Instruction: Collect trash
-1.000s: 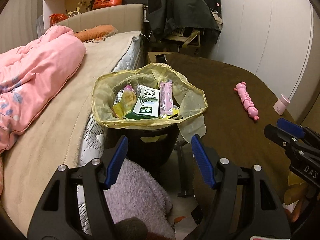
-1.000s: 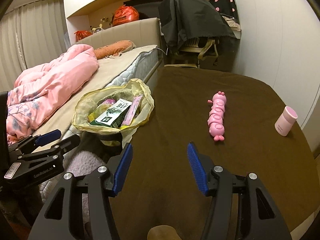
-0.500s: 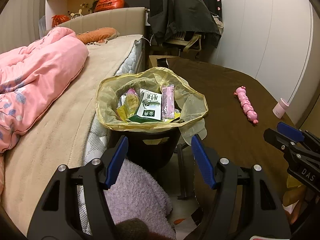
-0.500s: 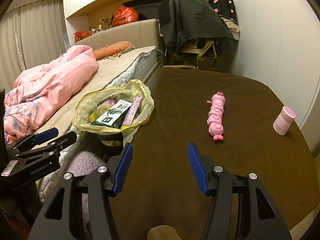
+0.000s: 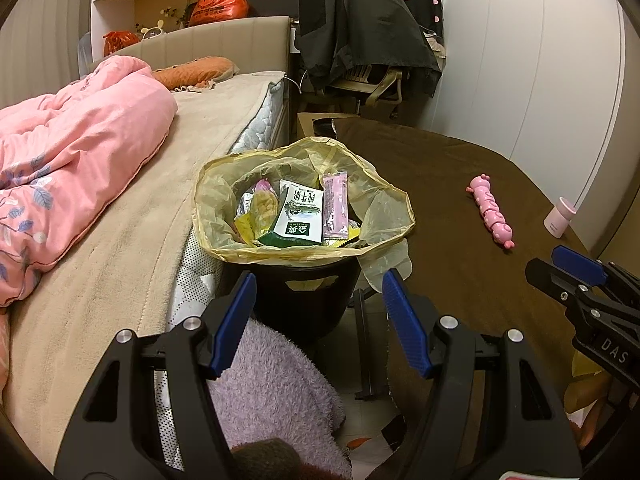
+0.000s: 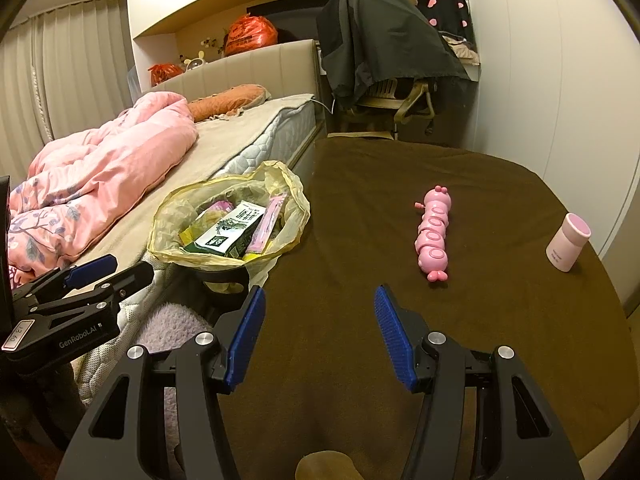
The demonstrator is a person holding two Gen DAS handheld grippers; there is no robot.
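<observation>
A black trash bin (image 5: 304,304) lined with a yellow bag (image 5: 216,200) stands between the bed and the table. In it lie a green-and-white carton (image 5: 299,216), a pink wrapper (image 5: 335,204) and other wrappers. My left gripper (image 5: 319,280) hangs open and empty just short of the bin, a little above its rim. My right gripper (image 6: 320,294) is open and empty over the brown table cover (image 6: 400,184), to the right of the bin (image 6: 228,220). Each gripper shows at the edge of the other's view: the right gripper (image 5: 576,272), the left gripper (image 6: 108,272).
A pink caterpillar toy (image 6: 432,232) and a small pink bottle (image 6: 568,242) rest on the table. A bed with a pink duvet (image 5: 72,152) lies left of the bin. A purple fluffy cloth (image 5: 272,380) is below the left gripper. A chair draped with a dark jacket (image 6: 384,44) stands beyond.
</observation>
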